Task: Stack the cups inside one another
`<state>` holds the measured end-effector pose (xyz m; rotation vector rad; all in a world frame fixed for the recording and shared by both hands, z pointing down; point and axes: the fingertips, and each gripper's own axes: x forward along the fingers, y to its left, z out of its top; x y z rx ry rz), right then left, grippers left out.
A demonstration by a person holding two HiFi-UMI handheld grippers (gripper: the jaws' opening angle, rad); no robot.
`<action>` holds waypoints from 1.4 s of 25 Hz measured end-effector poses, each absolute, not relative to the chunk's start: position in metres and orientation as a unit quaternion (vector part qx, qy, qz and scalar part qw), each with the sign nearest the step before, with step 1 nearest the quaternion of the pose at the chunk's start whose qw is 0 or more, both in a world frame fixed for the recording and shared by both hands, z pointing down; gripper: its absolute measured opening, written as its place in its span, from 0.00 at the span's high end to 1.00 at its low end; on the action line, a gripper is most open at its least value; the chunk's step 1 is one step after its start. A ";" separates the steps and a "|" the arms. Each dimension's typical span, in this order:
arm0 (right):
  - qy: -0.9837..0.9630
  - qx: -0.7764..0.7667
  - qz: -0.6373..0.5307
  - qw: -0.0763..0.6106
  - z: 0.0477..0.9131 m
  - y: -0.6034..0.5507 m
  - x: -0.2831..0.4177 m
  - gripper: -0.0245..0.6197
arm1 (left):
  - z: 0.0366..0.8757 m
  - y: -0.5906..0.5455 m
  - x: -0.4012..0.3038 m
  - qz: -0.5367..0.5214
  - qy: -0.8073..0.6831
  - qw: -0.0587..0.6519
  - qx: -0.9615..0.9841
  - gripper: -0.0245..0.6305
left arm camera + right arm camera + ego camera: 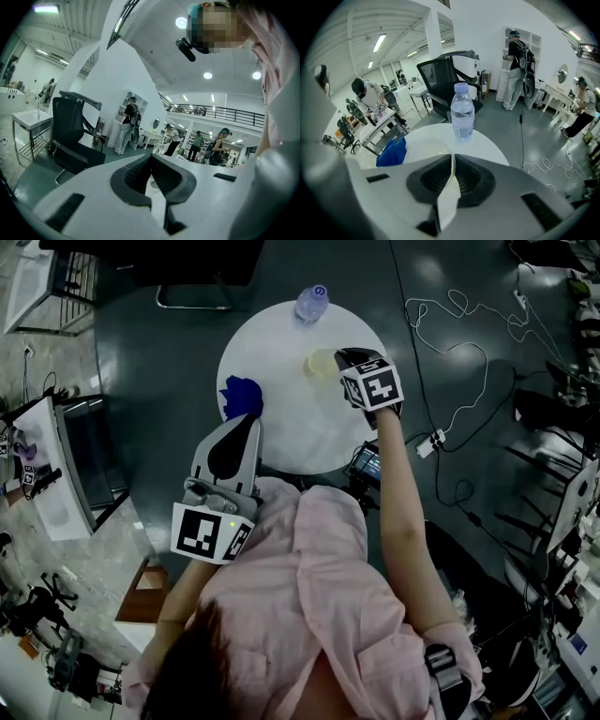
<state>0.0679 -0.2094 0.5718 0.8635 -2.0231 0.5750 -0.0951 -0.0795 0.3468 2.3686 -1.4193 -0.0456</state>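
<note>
Round white table, bottle at edge, right claw at pale cup, blue cloth nearby

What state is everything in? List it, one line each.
right gripper: shut on the cup wall
cup: upright, mouth up
left gripper: shut, empty
water bottle: upright, capped
blue cloth: crumpled on the table

left gripper closed, right gripper clamped

We wear a pale pink short-sleeved shirt; our grey-white left gripper and right gripper carry black ribbed pads and square-marker cubes.
</note>
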 end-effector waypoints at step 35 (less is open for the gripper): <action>-0.789 0.313 0.229 0.476 0.619 -0.210 0.061 0.90 | 0.360 -0.096 -0.096 -0.007 -0.511 0.213 0.833 0.93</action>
